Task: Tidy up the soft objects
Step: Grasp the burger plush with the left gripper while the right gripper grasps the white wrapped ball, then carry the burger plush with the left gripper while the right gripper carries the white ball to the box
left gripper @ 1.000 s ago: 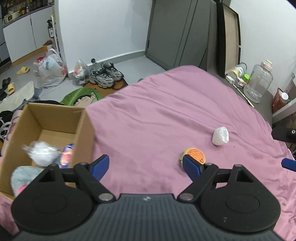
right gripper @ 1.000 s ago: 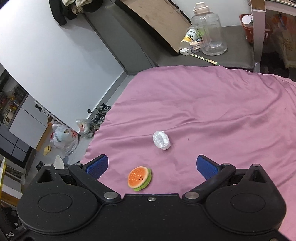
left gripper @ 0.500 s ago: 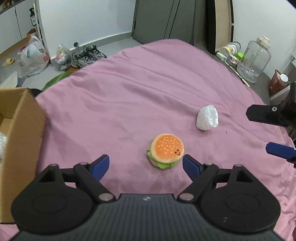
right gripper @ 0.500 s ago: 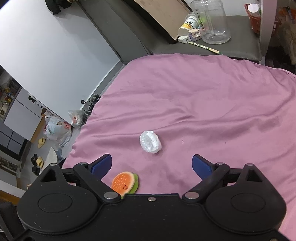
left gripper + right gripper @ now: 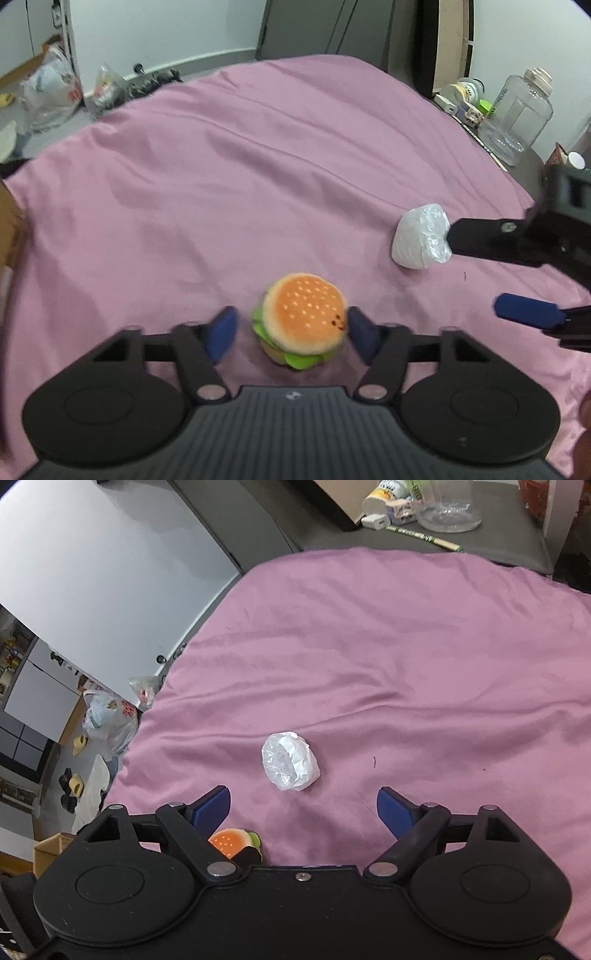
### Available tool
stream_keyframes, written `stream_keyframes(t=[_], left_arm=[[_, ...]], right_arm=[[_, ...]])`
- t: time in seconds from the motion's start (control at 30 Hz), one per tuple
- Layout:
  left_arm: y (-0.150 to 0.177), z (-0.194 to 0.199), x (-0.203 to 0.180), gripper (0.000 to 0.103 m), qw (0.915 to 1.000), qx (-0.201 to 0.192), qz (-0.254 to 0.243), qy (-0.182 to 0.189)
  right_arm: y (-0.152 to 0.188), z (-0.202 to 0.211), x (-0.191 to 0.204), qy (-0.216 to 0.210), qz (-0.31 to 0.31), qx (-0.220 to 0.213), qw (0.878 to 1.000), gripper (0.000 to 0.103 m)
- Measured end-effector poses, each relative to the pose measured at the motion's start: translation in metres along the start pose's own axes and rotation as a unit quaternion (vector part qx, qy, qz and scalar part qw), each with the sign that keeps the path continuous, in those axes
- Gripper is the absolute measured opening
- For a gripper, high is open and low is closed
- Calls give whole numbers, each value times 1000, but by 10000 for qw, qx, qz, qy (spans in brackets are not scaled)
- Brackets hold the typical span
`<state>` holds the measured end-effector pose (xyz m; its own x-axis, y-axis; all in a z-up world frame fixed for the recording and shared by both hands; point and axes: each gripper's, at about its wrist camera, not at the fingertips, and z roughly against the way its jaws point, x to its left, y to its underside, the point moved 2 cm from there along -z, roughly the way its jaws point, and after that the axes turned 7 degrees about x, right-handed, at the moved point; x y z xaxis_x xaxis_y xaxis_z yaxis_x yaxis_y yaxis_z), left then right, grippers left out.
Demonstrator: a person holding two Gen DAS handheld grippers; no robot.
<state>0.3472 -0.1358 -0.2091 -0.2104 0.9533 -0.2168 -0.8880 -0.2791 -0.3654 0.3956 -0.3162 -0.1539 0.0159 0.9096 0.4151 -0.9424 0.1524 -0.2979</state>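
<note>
Item 1: burger plush [image 5: 304, 319]. Orange bun w/ pale sesame dots, green lettuce edge, small face on the right rim. Sits on the pink bedsheet [image 5: 229, 177], near edge of bed, between the blue pads of the left claw [image 5: 291, 334]. Right pad is just at the bun's edge; left pad stands off w/ a gap. Contact can't be confirmed, image soft there. Left claw: fingers spread, straddling the plush, nothing gripped. In right wrist view only part of the plush [image 5: 231, 842] shows, behind that claw's left finger.

Item 2: white bundle in clear plastic wrap [image 5: 290, 762]. Lies on the sheet approx. mid-bed, well apart from the burger, to its right in left wrist view [image 5: 421, 236]. Sits ahead of the right claw [image 5: 304, 808], roughly centred between its blue pads but beyond their tips, not touched. Right claw: wide apart, empty. Seen from left wrist view, right claw [image 5: 487, 273] reaches in from the right edge, upper finger tip beside the bundle.

Item 3: surroundings. Clear water jug [image 5: 517, 118] and small containers on dark counter [image 5: 509, 542] beside bed. Plastic bags [image 5: 51, 92] on floor past bed. Cardboard box [image 5: 48, 853] corner at lower left, right wrist view.
</note>
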Motion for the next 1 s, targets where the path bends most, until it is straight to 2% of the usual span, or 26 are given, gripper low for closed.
stream_keyframes(t=[0.07,0.17,0.37,0.47,0.5,0.53,0.8,1.0], left_arm=[[-3,-1,3,45,9999,-77,123,-3],[-10,-1,8,40,9995,-83,290,87],[-23,1,17,38,9990,-100,416,127],[-26,2,24,38,9986,-95,490,155],[-27,3,25,38,9986,-99,494,161],[-26,5,27,38,9986,-113,497,160],[-23,33,43,38,9980,-268,550,168],[-19,68,53,38,9971,-532,536,110]], right_arm=[[-2,-8,3,33,47,28,10000,85],[-4,-18,8,115,159,54,9998,84],[-10,-31,15,238,150,111,9995,67],[-8,-34,17,334,232,165,9990,45],[-7,-35,17,329,241,213,9989,31],[-6,-35,17,300,252,276,9988,24],[-3,-13,29,168,414,-9,9990,22],[2,11,38,110,512,-220,9984,22]])
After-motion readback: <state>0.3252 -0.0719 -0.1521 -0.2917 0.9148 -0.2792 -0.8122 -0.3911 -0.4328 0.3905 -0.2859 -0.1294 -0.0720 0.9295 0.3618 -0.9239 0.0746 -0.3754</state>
